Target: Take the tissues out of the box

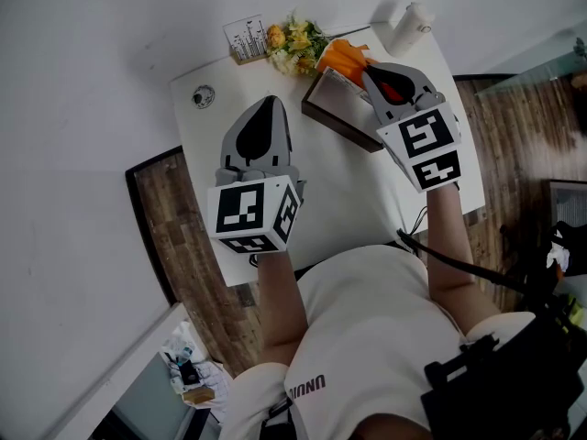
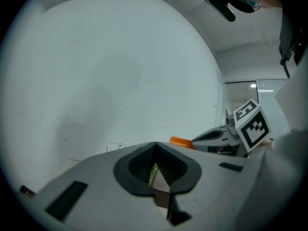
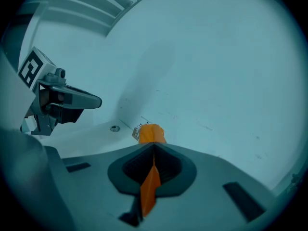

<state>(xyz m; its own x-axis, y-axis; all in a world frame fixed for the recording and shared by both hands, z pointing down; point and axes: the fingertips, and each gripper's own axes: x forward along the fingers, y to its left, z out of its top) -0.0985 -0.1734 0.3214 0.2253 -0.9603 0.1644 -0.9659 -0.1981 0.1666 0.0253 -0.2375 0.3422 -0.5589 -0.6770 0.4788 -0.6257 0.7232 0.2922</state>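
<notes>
Jaws of right gripper (image 3: 153, 148) on one tissue (image 3: 149, 189)

Head camera looked steeply down over the counter (image 1: 339, 186). Cameras on the left tool (image 1: 268, 101) and right tool (image 1: 369, 70) faced the wall (image 2: 120, 81), each catching the other tool.

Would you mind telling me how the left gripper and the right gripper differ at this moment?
The right gripper has its jaws shut on an orange tissue; the left gripper has its jaws together on nothing. The right gripper is at the tissue box; the left gripper hangs over the table, apart from the box. Both are grey, with jaws closed.
</notes>
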